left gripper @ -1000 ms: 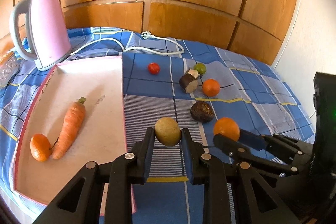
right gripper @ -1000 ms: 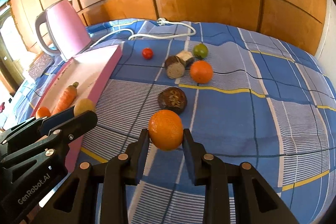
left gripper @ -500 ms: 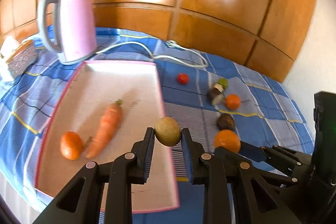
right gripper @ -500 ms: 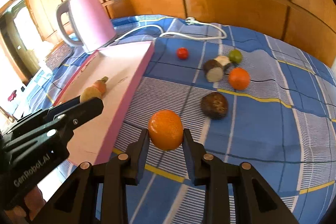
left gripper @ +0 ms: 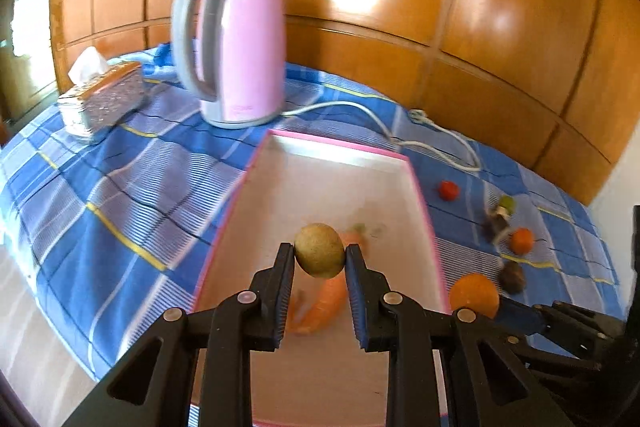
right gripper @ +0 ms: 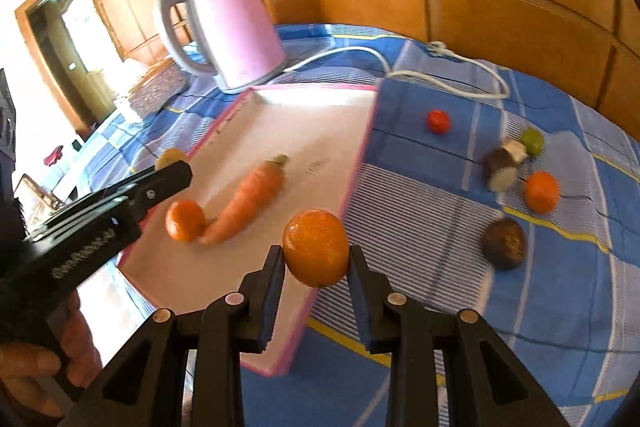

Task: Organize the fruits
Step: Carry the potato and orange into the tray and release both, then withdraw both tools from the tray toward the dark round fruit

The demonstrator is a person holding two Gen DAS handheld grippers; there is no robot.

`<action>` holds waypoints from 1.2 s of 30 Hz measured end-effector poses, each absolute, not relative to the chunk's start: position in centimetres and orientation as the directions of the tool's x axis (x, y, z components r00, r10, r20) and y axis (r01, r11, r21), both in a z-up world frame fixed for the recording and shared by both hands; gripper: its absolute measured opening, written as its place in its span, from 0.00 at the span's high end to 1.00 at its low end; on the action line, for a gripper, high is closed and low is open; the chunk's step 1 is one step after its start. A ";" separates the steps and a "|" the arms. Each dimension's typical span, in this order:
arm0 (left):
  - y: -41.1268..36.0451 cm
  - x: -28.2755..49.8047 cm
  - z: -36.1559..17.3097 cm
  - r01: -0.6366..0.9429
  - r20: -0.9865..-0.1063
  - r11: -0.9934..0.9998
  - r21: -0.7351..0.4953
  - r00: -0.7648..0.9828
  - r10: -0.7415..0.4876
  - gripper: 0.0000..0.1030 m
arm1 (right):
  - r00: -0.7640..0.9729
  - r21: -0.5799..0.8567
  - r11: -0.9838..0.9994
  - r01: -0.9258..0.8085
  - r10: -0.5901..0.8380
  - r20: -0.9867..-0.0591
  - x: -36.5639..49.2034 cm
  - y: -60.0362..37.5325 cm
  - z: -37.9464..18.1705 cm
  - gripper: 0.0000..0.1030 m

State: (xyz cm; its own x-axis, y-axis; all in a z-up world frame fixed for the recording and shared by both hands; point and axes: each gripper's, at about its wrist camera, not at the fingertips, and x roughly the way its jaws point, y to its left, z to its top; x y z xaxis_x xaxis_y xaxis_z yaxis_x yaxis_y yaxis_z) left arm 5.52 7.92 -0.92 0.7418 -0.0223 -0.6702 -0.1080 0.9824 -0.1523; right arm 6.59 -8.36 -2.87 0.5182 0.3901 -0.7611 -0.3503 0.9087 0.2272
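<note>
Both grippers have swung left toward the tray since a second ago, fruit in each.

Left wrist view: I have the left gripper [left gripper: 320,259] clamped on a yellow-green fruit [left gripper: 319,249], carried above the pink tray [left gripper: 416,183], over its middle. Beneath it a carrot [left gripper: 326,301] lies blurred; the small orange by it is mostly hidden behind the fingers. Kettle [left gripper: 236,47] sits past the tray's far edge.

Right wrist view: right gripper [right gripper: 316,259] is closed on an orange [right gripper: 316,247], hanging over the tray's right rim near its near corner. Carrot and a small orange [right gripper: 185,220] already lie in the tray. Left to do, I'd say: drop these two, then clear five pieces on the blue cloth [right gripper: 440,247]. Motion blur makes the dark ones hard to name.
</note>
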 end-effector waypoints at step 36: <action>6.6 2.3 1.6 -0.112 -0.601 0.987 -0.112 0.799 0.023 0.63 | 0.577 0.189 0.946 -0.262 0.311 -0.756 6.2 -8.4 -3.2 0.65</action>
